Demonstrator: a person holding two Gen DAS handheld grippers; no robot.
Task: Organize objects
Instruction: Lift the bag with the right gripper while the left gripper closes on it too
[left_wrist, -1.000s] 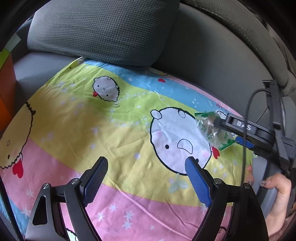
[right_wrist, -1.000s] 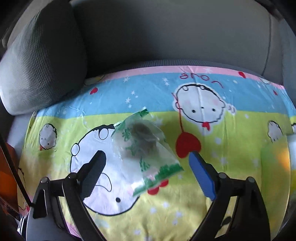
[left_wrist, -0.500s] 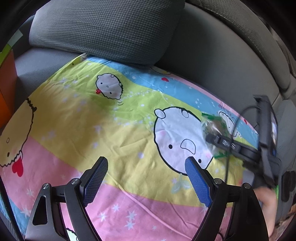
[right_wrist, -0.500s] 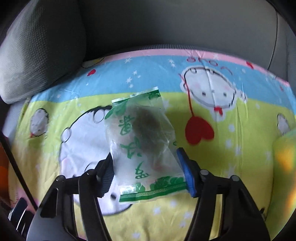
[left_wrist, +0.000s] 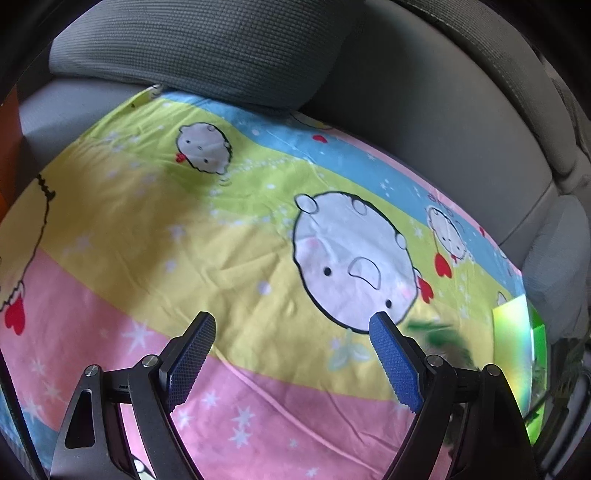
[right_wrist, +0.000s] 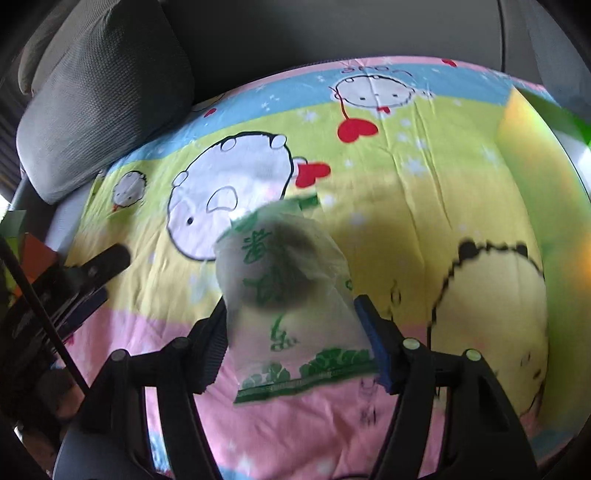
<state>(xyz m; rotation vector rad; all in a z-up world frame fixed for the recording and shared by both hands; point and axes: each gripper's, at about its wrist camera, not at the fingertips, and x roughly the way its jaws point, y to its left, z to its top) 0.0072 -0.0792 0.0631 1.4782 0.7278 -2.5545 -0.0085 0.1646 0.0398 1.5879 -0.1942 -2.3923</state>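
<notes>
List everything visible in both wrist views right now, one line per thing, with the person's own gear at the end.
snack packet: one, clear plastic with green print and dark contents, raised above the sheet between the right gripper's fingers
sheet: one, striped pink, yellow, green and blue with cartoon faces, spread over the seat
cushion: one, grey, on the sheet's far edge
sofa back: one, grey, behind the sheet
orange box: one, at the left edge, only partly shown
shiny object: one, yellow-green, right edge of the sheet, too blurred to identify
left gripper: black with blue pads, open, nothing between them
right gripper: black with blue pads, jaws opening slightly, pads on the packet's sides
</notes>
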